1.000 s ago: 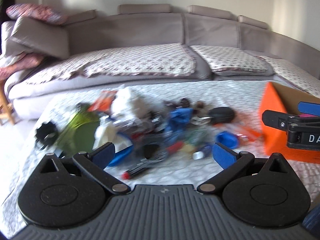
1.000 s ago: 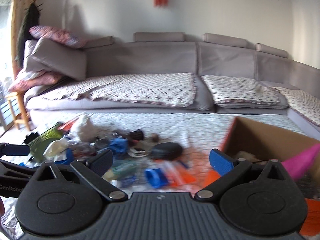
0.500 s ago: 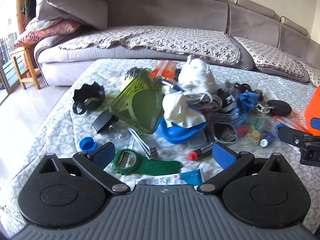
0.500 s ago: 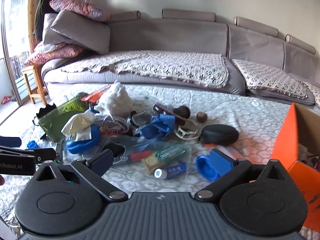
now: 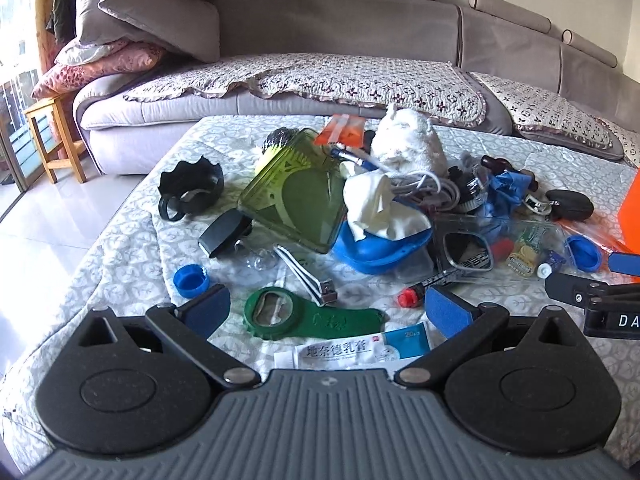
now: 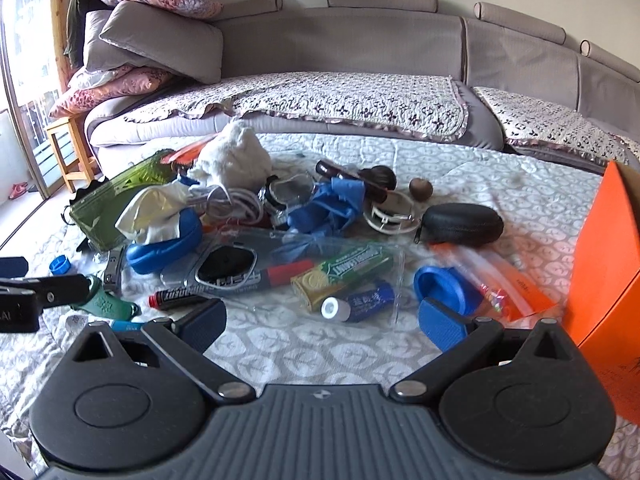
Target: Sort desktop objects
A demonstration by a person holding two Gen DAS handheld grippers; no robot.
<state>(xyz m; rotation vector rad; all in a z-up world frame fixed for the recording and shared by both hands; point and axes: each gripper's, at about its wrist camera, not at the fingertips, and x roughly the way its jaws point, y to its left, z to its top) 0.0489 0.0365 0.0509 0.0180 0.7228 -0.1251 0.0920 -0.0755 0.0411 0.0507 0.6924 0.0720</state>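
A heap of small objects lies on the quilted table (image 5: 120, 248). My left gripper (image 5: 326, 312) stands open low over the near edge. A green bottle opener (image 5: 312, 318) lies between its fingers, with a white ointment tube (image 5: 360, 350) just in front of it. Beyond are a nail clipper (image 5: 308, 276), a blue cap (image 5: 191, 280) and a green clear case (image 5: 296, 196). My right gripper (image 6: 324, 324) is open and holds nothing. It hovers before a clear bag with a gum pack (image 6: 344, 274) and beside a blue lid (image 6: 444, 288).
An orange box (image 6: 600, 260) stands open at the table's right edge. A black zip case (image 6: 460, 224), a blue cloth (image 6: 332, 204), a white plush (image 5: 408, 144) and a black lens hood (image 5: 190, 190) lie in the heap. A grey sofa (image 5: 340, 40) runs behind, with a wooden stool (image 5: 52, 136) to the left.
Both grippers swung left, away from the orange box, and dropped closer to the heap. The left one now hovers over the green bottle opener. Both stayed open.
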